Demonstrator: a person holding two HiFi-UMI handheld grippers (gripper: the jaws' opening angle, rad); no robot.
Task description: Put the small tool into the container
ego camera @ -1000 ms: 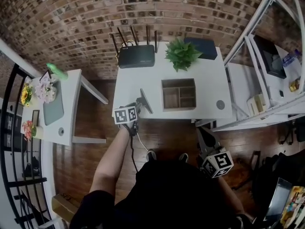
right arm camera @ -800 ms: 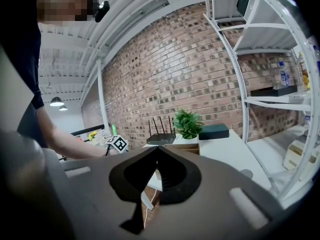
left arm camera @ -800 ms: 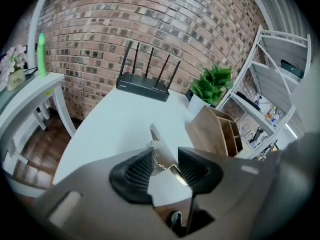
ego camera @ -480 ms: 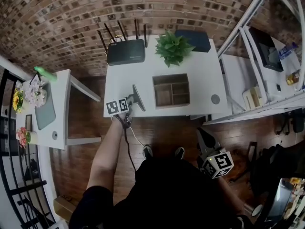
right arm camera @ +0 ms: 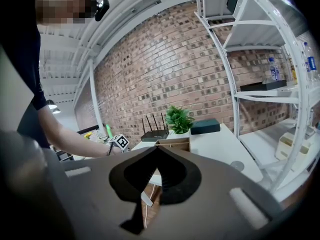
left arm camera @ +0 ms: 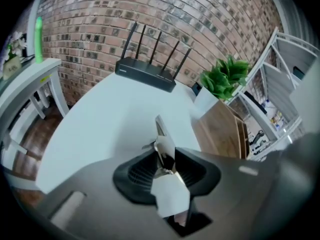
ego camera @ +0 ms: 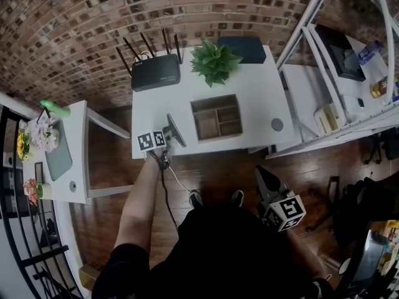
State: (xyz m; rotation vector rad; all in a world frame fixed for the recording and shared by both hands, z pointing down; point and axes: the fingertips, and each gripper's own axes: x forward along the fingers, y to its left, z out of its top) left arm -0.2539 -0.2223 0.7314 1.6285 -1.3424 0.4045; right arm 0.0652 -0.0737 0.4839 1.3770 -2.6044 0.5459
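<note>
At the table's front edge, the left gripper's jaws, wide a moment ago, are closing, pads meeting the small tool. It can soon go to the container. The right gripper hangs closed and empty.

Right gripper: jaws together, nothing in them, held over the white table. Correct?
Not quite. The right gripper is not over the white table. It is off the table's front edge, above the wooden floor, as the head view shows. The rest stands: its jaws are together with nothing between them.
</note>
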